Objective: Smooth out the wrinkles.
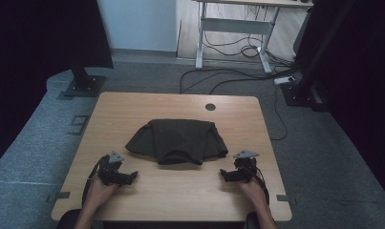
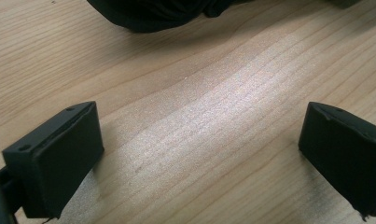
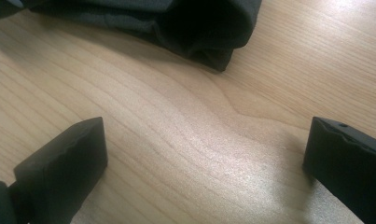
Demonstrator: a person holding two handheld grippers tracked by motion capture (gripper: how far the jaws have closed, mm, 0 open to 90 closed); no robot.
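Observation:
A dark folded garment (image 1: 178,140) lies in the middle of the wooden table (image 1: 133,109). My left gripper (image 1: 133,175) rests low over the table's near left part, short of the garment, jaws wide open with bare wood between them. In the left gripper view (image 2: 199,130) the garment's edge (image 2: 153,14) lies beyond the jaws. My right gripper (image 1: 222,174) sits at the near right, also open and empty. In the right gripper view (image 3: 204,144) a folded corner of the garment (image 3: 199,32) lies just ahead of the jaws.
A round cable hole (image 1: 210,107) sits in the table's far edge. Beyond the table stand a black stand base (image 1: 82,86), a white desk frame (image 1: 233,28) and loose cables (image 1: 238,71) on the grey floor.

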